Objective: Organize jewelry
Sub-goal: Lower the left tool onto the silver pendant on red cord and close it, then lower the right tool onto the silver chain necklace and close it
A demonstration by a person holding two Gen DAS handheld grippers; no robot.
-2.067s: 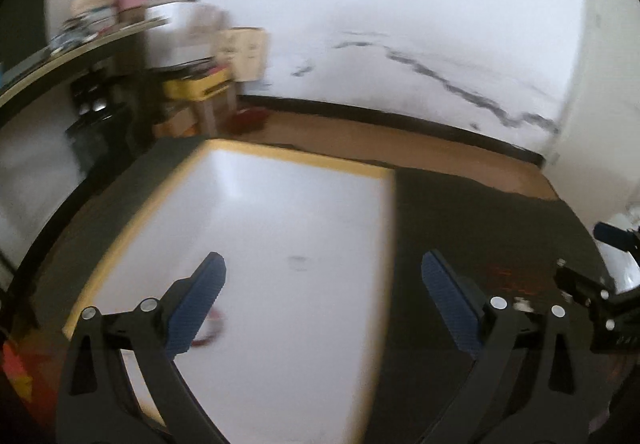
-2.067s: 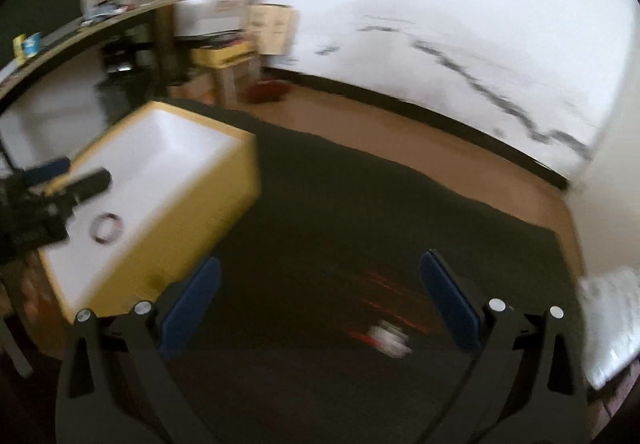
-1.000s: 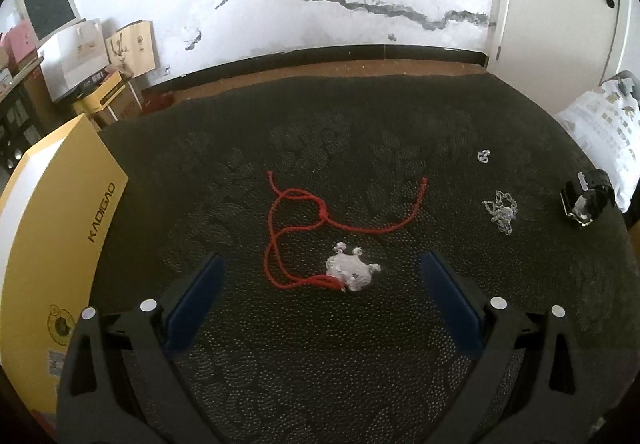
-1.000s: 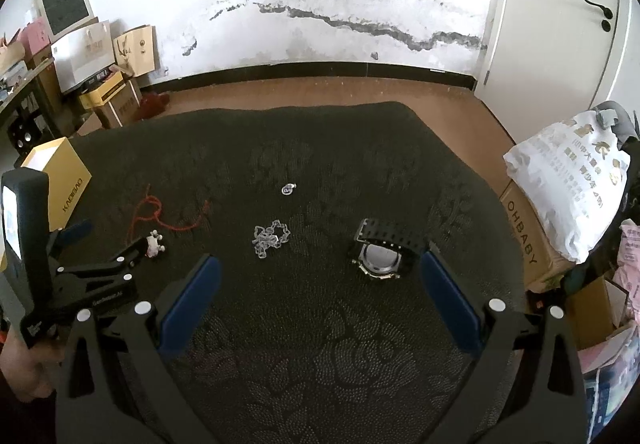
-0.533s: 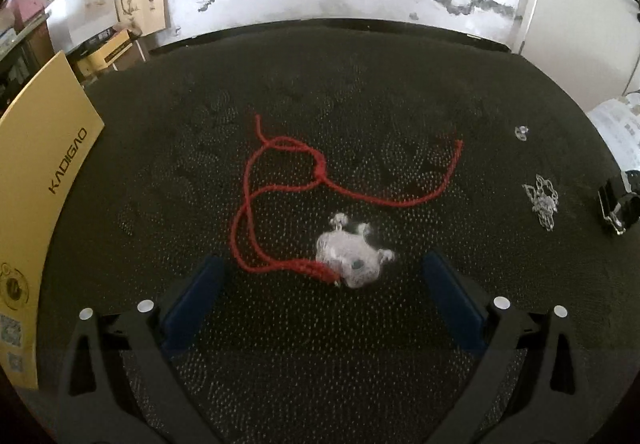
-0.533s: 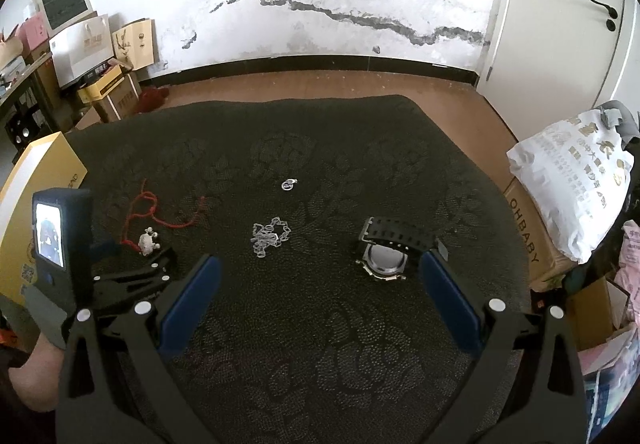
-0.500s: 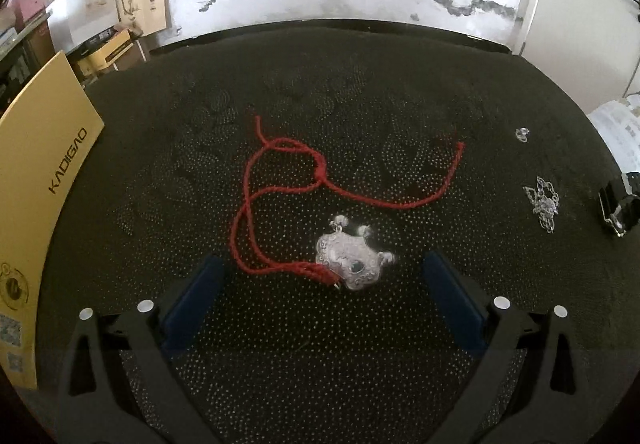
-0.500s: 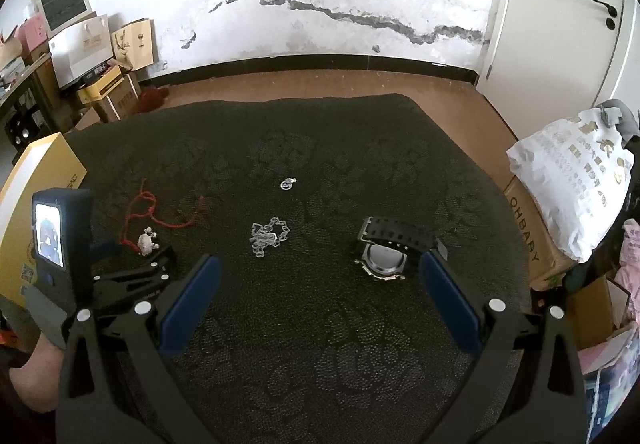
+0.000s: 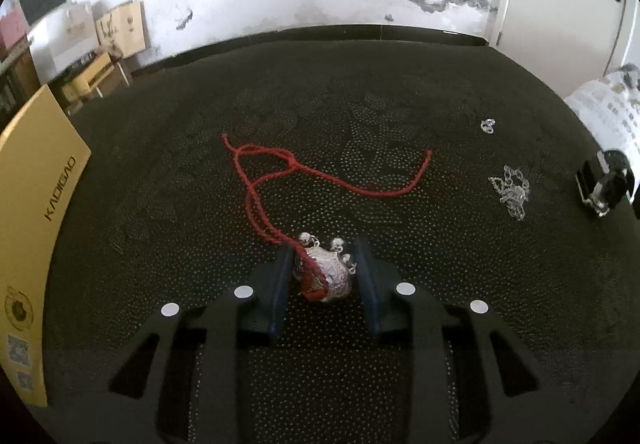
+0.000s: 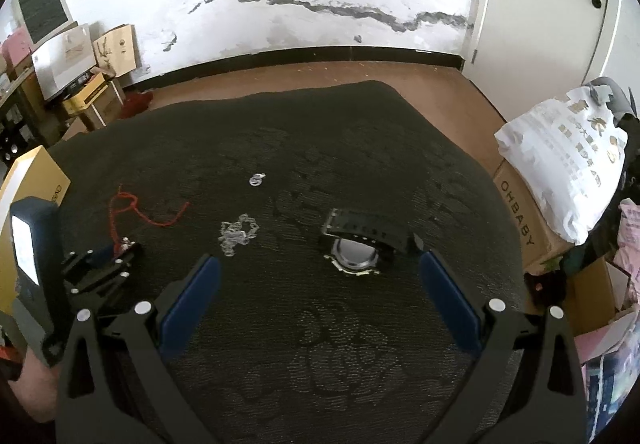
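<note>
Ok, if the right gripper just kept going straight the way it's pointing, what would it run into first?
Probably the black watch, lying on the dark cloth ahead between the right gripper's open fingers. Depth is hard to judge; it could meet the cloth just short of it.

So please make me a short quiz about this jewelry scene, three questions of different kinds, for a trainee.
1. True or false: the left gripper is closed around the silver pendant.
2. What colour is the cord attached to that pendant?
3. Which item lies between the right gripper's open fingers? A) black watch B) silver chain C) small ring

Key: 1 true. 2 red. 3 A.
</note>
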